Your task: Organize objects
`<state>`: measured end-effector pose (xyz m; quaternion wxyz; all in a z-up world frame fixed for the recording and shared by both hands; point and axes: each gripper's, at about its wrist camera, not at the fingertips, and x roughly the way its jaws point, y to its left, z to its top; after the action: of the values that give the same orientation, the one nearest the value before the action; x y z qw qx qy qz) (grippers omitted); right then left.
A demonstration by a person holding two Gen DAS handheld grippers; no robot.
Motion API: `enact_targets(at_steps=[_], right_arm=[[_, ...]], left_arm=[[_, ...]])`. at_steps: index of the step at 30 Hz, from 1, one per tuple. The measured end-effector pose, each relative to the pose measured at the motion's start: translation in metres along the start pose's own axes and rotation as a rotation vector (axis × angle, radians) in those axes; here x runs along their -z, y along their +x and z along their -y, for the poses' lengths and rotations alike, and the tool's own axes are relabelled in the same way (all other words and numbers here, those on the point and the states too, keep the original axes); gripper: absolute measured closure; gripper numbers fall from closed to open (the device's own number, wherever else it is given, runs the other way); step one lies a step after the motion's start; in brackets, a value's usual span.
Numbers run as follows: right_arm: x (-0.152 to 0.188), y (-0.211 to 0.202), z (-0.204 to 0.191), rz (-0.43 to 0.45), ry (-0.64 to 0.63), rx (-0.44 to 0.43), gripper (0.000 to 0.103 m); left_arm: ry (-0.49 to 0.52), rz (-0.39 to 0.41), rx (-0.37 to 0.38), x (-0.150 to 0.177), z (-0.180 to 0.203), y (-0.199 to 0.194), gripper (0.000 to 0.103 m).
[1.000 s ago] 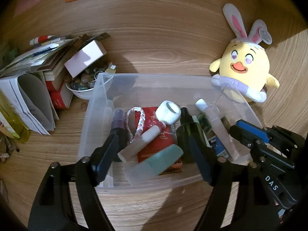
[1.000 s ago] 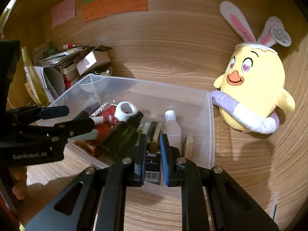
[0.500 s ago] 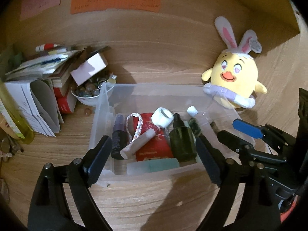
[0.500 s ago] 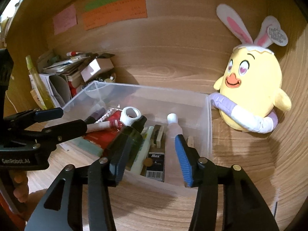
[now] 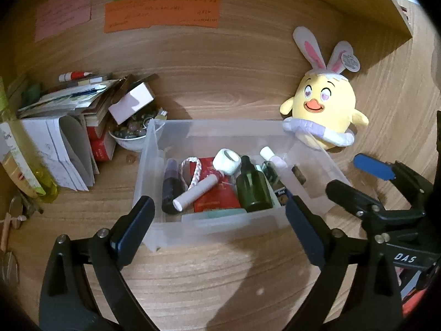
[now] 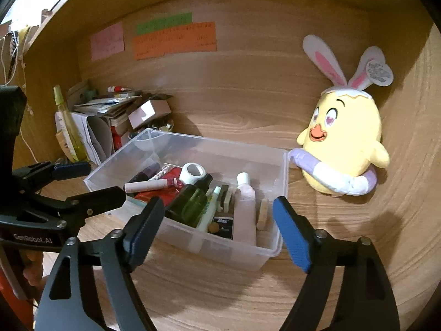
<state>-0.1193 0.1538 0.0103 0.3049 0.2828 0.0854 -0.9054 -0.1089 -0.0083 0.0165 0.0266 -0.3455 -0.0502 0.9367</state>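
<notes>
A clear plastic bin point(image 5: 220, 229) stands on the wooden desk; it also shows in the right wrist view point(image 6: 226, 251). Inside lie a dark green bottle point(image 5: 252, 186), a white tube point(image 5: 197, 191), a white tape roll point(image 5: 226, 161), a red packet point(image 5: 217, 198), a dark purple bottle point(image 5: 169, 184) and a pink bottle point(image 6: 245, 209). My left gripper point(image 5: 219, 233) is open and empty, hanging in front of the bin's near wall. My right gripper point(image 6: 216, 233) is open and empty, in front of the bin's near right corner.
A yellow chick plush with bunny ears point(image 5: 322, 113) sits right of the bin against the back wall. A pile of books and papers point(image 5: 69, 127), a white bowl of small items point(image 5: 129, 135) and a yellow-green bottle point(image 5: 30, 162) stand at the left. Paper notes point(image 5: 162, 11) hang on the wall.
Both grippers have pulled back out of the bin and away from it. The right gripper, shut one second ago over the bin's items, has opened wide and is empty.
</notes>
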Motion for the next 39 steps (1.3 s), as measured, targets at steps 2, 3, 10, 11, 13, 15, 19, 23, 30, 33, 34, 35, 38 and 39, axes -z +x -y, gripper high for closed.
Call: enact_targets(at_steps=[2,3,10,11,13,15,19,23,30,33,34,35,38,39], right_arm=[[0.002,-0.004,0.001,0.004,0.002,0.001,0.019],[0.003,-0.006,0.002,0.003,0.002,0.0,0.019],[0.012,-0.011,0.004,-0.017,0.019,-0.011,0.019],[0.013,-0.011,0.004,-0.02,0.021,-0.012,0.019],[0.015,-0.011,0.004,-0.025,0.024,-0.014,0.019],[0.017,-0.011,0.003,-0.032,0.026,-0.018,0.019],[0.02,-0.012,0.001,-0.037,0.027,-0.021,0.019],[0.022,-0.014,0.0,-0.038,0.032,-0.027,0.019],[0.024,-0.016,-0.002,-0.043,0.037,-0.031,0.019],[0.026,-0.016,-0.002,-0.046,0.036,-0.03,0.019],[0.027,-0.016,-0.002,-0.047,0.036,-0.03,0.019],[0.027,-0.017,-0.003,-0.049,0.036,-0.03,0.019],[0.028,-0.017,-0.003,-0.053,0.038,-0.033,0.019],[0.029,-0.017,-0.003,-0.054,0.039,-0.034,0.019]], left_arm=[[-0.003,-0.004,0.0,0.003,-0.001,-0.001,0.005],[-0.004,-0.007,0.0,0.004,-0.001,-0.001,0.005],[-0.031,-0.019,0.006,0.015,-0.006,-0.004,0.005],[-0.035,-0.019,0.006,0.016,-0.007,-0.004,0.005],[-0.038,-0.02,0.006,0.018,-0.008,-0.005,0.005],[-0.038,-0.02,0.006,0.021,-0.008,-0.006,0.005],[-0.032,-0.018,0.002,0.026,-0.007,-0.009,0.005],[-0.025,-0.018,-0.002,0.03,-0.005,-0.011,0.005],[-0.007,-0.013,0.0,0.034,0.001,-0.015,0.005],[-0.006,-0.013,0.004,0.035,0.003,-0.016,0.005],[-0.005,-0.012,0.006,0.036,0.003,-0.017,0.005],[-0.005,-0.012,0.006,0.036,0.004,-0.017,0.005],[-0.006,-0.011,0.007,0.037,0.005,-0.018,0.005],[-0.006,-0.012,0.006,0.037,0.005,-0.018,0.005]])
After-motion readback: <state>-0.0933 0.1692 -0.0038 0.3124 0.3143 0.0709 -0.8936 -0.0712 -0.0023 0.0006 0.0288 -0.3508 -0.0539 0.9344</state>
